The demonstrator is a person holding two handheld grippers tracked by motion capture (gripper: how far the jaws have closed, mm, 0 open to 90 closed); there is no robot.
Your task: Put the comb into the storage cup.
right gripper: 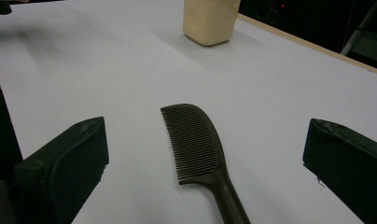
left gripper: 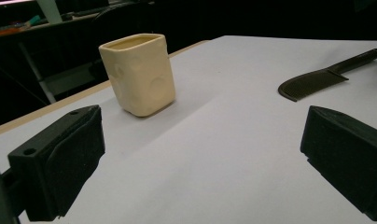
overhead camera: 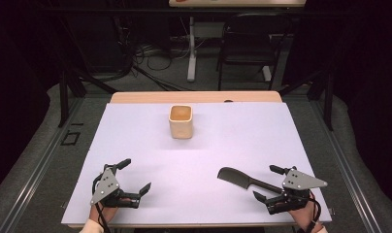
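A dark comb (overhead camera: 243, 180) lies flat on the white table sheet (overhead camera: 199, 145) at the front right, its handle pointing toward my right gripper (overhead camera: 268, 183). That gripper is open, with the comb's handle (right gripper: 231, 198) running between its wide-apart jaws and touching neither. A cream square cup (overhead camera: 180, 121) stands upright near the table's far middle, seen also as the cup (left gripper: 139, 73) and the cup (right gripper: 209, 19). At the front left my left gripper (overhead camera: 134, 175) rests open with nothing between its jaws; the comb (left gripper: 319, 80) lies off to its right.
The wooden table edge (overhead camera: 194, 97) runs along the back. Behind it stand a dark chair (overhead camera: 250, 43), a white table leg (overhead camera: 191, 48) and floor cables (overhead camera: 150, 53). Grey floor surrounds the table on both sides.
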